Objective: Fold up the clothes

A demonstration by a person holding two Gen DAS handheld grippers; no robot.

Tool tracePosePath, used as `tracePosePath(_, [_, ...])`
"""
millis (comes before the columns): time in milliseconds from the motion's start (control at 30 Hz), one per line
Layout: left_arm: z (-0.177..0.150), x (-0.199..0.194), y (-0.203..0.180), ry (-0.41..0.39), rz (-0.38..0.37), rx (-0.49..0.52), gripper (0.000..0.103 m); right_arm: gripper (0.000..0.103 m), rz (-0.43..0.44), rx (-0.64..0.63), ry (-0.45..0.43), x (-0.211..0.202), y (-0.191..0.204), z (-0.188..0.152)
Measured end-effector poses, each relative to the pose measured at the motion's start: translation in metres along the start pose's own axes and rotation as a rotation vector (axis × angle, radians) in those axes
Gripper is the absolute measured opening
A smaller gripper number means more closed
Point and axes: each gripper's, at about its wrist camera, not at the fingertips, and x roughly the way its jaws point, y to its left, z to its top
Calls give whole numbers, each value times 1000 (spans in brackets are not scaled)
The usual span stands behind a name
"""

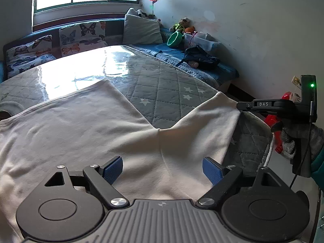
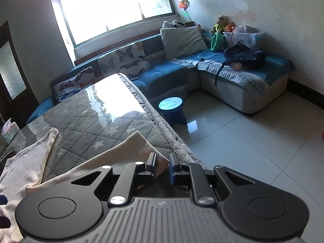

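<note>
the cream garment lies spread on the quilted grey star-print cover of the table, taking up the near part of it, with one section running toward the window and another, a sleeve, reaching out to the table's right edge. in the right wrist view the same sleeve lies along that edge, and a second cream edge lies further left on the cover.

the left tongs hover above the garment's middle, blue pads spread wide apart with nothing between them. the right tongs sit at the sleeve's tip by the table edge; their pads are drawn near each other with a narrow gap left, and the corner of the sleeve lies against the left pad. from the left wrist view the right tongs meet the sleeve tip, but whether the cloth is actually pinched cannot be told from either view.

beyond the table stands a blue corner sofa with butterfly cushions, a grey pillow, a green bowl, a clear plastic bin, stuffed toys and a dark bag. a small blue round stool stands on the tiled floor beside the table. a tissue box sits at the table's far left.
</note>
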Motion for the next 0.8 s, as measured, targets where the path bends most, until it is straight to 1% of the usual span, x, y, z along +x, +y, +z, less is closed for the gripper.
tracePosePath(100, [0,1,-2,1,-2,6,88,13,-6,-21,-1,2,2,-1])
tracePosePath(167, [0,1,-3,2,-4,5,88,10,-3,-24,-3,1,2,-1])
tracePosePath(267, [0,1,-5,4,-7,6,90,6,22,1,-12,-3,0,2])
tracePosePath(500, [-3,-1,-11,3,-33,21,90,5,80,31,-57,-21,-1,12])
tracePosePath(667, [-5,1,-11,7,-35,21,90,4,119,6,-90,-36,11,22])
tracePosePath(800, [-8,-3,-4,-1,-32,3,90,4,175,-19,-120,-51,29,32])
